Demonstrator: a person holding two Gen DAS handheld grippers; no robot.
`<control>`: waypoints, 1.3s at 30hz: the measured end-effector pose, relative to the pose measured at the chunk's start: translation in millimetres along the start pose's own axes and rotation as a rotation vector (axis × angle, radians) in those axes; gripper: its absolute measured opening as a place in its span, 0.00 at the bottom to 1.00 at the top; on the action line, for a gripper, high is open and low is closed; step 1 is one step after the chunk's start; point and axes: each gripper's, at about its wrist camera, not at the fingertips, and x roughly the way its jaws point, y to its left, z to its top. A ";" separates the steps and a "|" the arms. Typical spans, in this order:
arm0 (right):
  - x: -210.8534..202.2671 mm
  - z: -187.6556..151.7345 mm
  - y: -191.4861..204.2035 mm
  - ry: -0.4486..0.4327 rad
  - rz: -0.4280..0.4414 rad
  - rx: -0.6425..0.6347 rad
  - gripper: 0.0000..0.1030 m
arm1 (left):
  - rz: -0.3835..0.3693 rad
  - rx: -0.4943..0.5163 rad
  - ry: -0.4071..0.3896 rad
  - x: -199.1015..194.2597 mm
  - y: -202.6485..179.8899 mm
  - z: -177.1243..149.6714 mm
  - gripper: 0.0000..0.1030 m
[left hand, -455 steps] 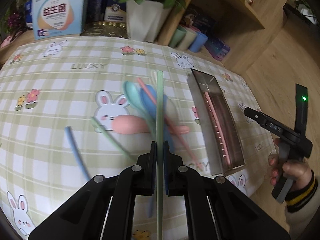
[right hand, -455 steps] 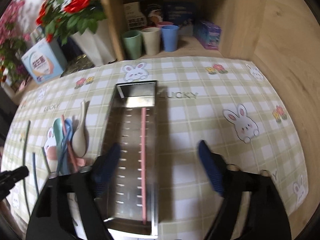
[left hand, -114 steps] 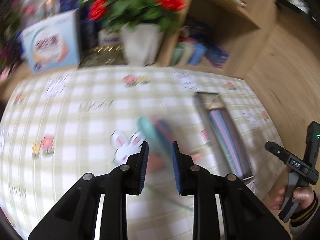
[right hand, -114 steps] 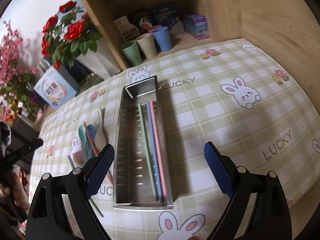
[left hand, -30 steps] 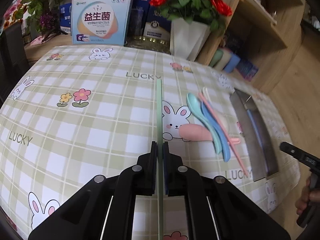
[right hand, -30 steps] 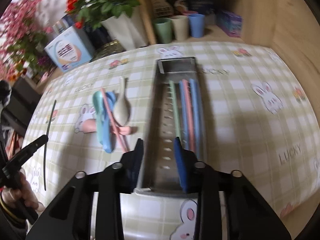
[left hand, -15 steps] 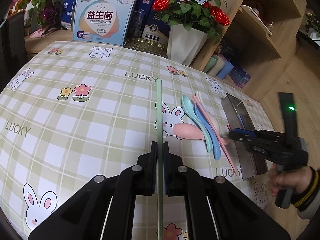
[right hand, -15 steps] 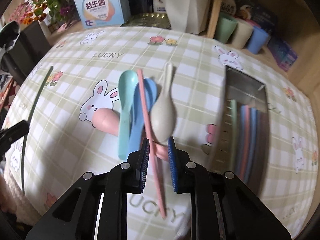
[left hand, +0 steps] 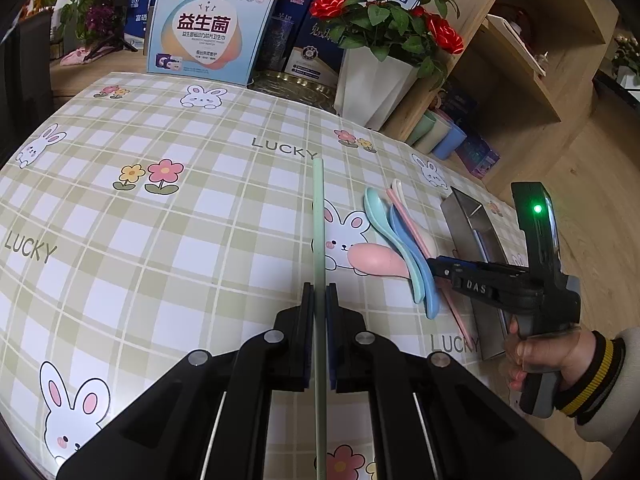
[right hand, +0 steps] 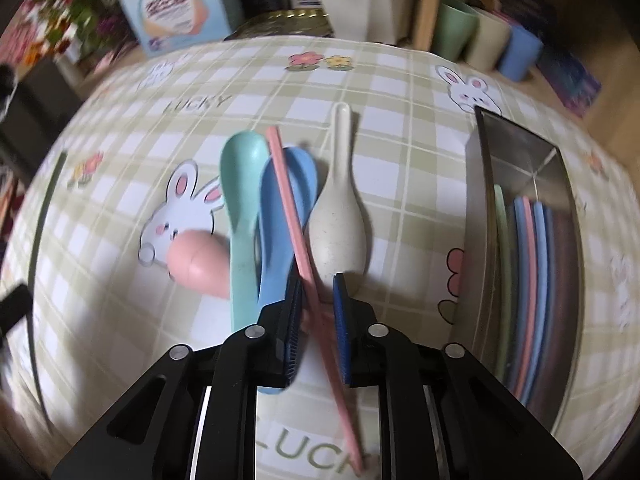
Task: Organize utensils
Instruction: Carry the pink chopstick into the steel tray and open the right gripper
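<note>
My left gripper (left hand: 319,294) is shut on a long green chopstick (left hand: 318,216), held above the checked tablecloth. My right gripper (right hand: 317,290) straddles a pink chopstick (right hand: 286,184) that lies across a pile of spoons. Its jaws are closing, with a small gap still on each side of the stick. The pile holds a teal spoon (right hand: 240,176), a blue spoon (right hand: 276,216), a beige spoon (right hand: 340,216) and a pink spoon (right hand: 194,262). The steel tray (right hand: 474,220) to the right holds several chopsticks. In the left wrist view the right gripper (left hand: 434,268) sits low over the spoons (left hand: 400,236).
At the table's back stand a white vase of red roses (left hand: 372,84), a blue-and-white box (left hand: 204,36) and a brass dish (left hand: 292,84). Three cups (right hand: 484,40) sit in a wooden shelf beyond the tray. A hand and striped cuff (left hand: 580,364) hold the right gripper.
The right gripper has swung left from over the tray to the spoon pile and dropped lower, its jaws narrowing around the pink chopstick. The left gripper keeps the green chopstick almost still.
</note>
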 end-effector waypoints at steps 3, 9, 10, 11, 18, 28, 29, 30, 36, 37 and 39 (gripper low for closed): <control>4.4 -1.0 -3.1 0.003 0.018 0.053 0.10 | 0.001 -0.007 0.008 0.9 1.0 -0.8 0.06; -3.2 -10.1 -4.8 -0.045 0.034 0.123 0.06 | 0.003 -0.002 0.015 1.4 0.5 -2.7 0.06; -5.1 -13.2 -4.6 -0.054 0.040 0.136 0.06 | 0.005 -0.003 0.015 1.4 0.7 -2.7 0.06; -7.7 -17.1 -4.4 -0.066 0.047 0.147 0.06 | 0.007 -0.003 0.015 1.6 0.6 -2.6 0.06; -34.5 -42.2 -12.8 -0.142 0.137 0.257 0.06 | 0.017 -0.002 0.020 2.3 -1.6 -3.6 0.06; -75.9 -62.1 -43.4 -0.248 0.180 0.325 0.06 | 0.035 0.000 0.009 -2.3 -7.1 -5.5 0.06; -79.7 -62.3 -48.8 -0.260 0.178 0.334 0.06 | 0.036 0.000 0.009 -2.5 -7.9 -5.4 0.06; -84.0 -62.6 -55.1 -0.274 0.171 0.342 0.06 | 0.037 0.002 0.009 -2.4 -8.8 -5.5 0.06; -95.2 -58.3 -97.3 -0.316 0.068 0.345 0.06 | 0.035 0.014 0.020 -0.1 -16.1 -6.3 0.06; -93.1 -56.3 -104.1 -0.311 0.041 0.340 0.06 | 0.035 0.016 0.021 -0.1 -17.0 -6.2 0.06; -87.7 -54.8 -111.3 -0.299 0.017 0.328 0.06 | 0.037 0.022 0.021 -0.4 -19.4 -6.5 0.06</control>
